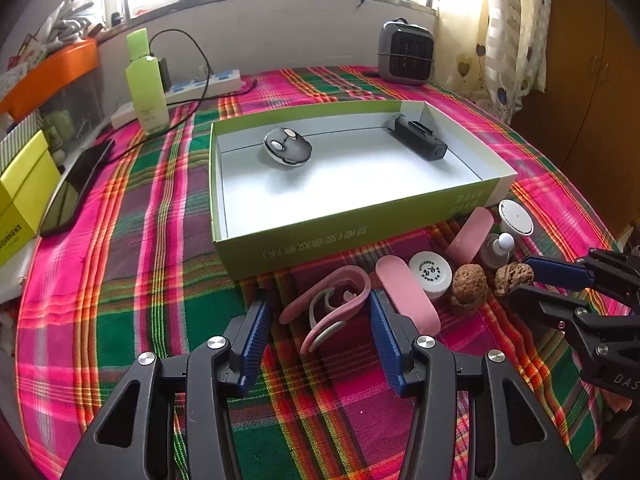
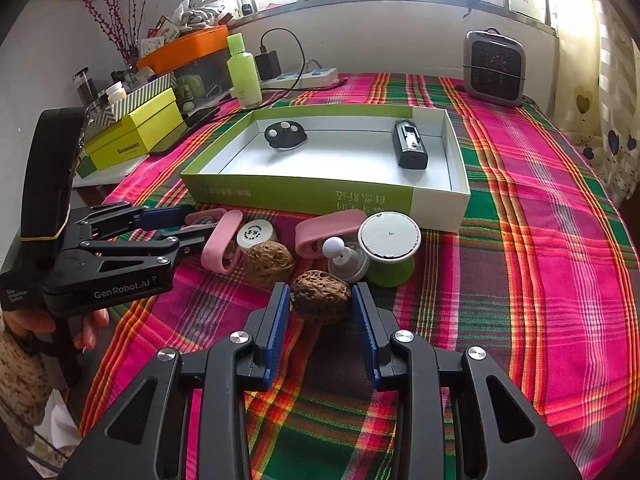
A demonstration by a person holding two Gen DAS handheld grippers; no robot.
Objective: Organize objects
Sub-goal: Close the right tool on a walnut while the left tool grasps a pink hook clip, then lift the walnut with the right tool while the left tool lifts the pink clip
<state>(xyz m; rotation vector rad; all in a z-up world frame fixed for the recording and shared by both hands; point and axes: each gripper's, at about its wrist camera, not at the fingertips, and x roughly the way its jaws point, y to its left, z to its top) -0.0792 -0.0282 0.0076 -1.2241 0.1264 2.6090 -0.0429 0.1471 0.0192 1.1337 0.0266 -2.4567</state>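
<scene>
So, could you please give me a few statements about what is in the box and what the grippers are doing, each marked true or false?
1. The green box holds two dark items. True: a round black device and a black rectangular device.
2. The right gripper has a walnut between its fingers. True.
3. The green bottle lies inside the box. False: it stands upright behind the box.
4. The left gripper straddles a walnut. False: it straddles the pink ear-hook earphones.
5. Only one walnut is on the cloth. False: a second walnut sits nearby.
</scene>
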